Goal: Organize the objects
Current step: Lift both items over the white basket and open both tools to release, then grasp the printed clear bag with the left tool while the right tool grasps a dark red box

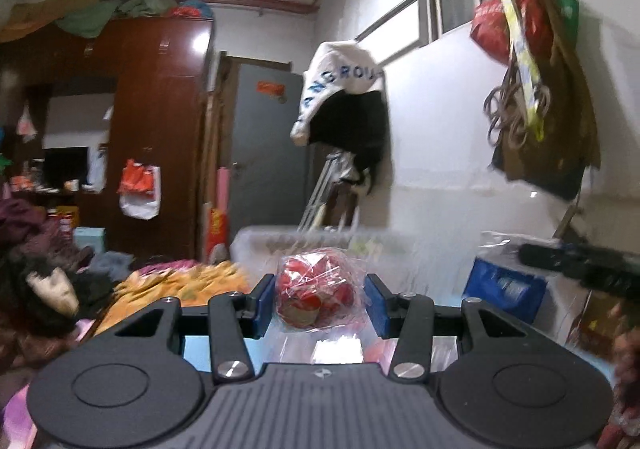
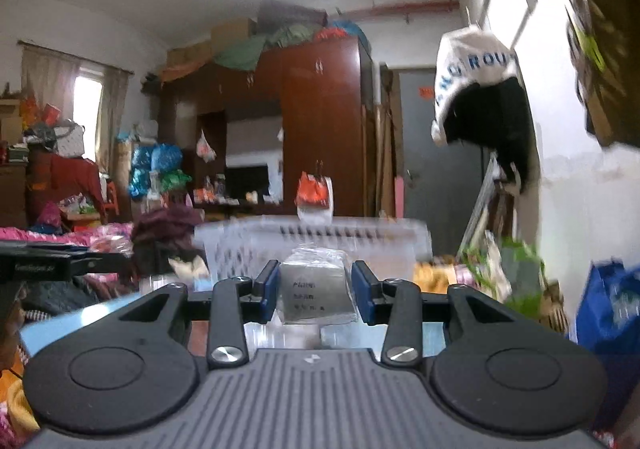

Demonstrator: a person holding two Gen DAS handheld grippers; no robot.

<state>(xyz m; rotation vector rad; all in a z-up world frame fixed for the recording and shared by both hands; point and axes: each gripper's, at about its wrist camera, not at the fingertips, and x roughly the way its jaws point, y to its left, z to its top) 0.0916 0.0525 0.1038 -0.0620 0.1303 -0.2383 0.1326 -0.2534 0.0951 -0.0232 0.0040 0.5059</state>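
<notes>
Red bag (image 1: 318, 294): crinkly clear wrap round red pieces, between the left gripper (image 1: 319, 299) pads, in front of the white basket (image 1: 280, 245)
Left fingers: apart, blue pads (image 1: 266, 301) just beside the wrap; contact unclear
Silver pack (image 2: 314, 291): boxy foil block in loose film, between the right gripper (image 2: 315, 295) pads
Right fingers: apart, a thin gap on each side
Handling: both likely light; film slippery, bag soft and yielding, pack stiffer
Hold: across the middle, on the body, not loose film
Beyond: basket (image 2: 320, 237), blurred, near
</notes>
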